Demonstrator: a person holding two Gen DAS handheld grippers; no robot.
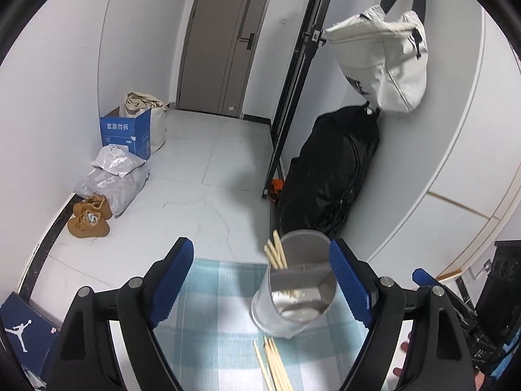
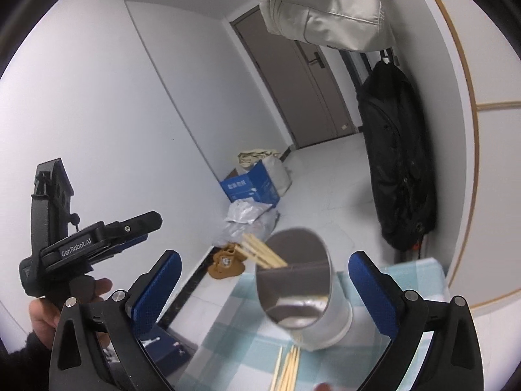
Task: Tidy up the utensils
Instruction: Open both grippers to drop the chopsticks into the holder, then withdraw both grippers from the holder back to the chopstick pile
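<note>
Left gripper point(image 1: 260, 285) wide apart, empty | right gripper point(image 2: 263, 290) likewise, empty | metal holder point(image 1: 294, 288) near tablecloth's point(image 1: 215, 296) far edge, some chopsticks point(image 1: 276, 254) inside | loose chopsticks point(image 1: 275, 365) lie nearer | advice: pinch one bundle mid-length, drop in upright.

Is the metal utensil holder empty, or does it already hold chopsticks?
Not empty: the utensil holder holds several chopsticks leaning out of one compartment; more chopsticks lie loose beside it.

The left tool point(image 1: 260, 280) has its blue-padded fingers point(image 1: 172, 280) spread wide, gripping nothing. The right tool point(image 2: 263, 293) is likewise spread wide and bare. A hand point(image 2: 70, 303) grips the left tool's black handle.
</note>
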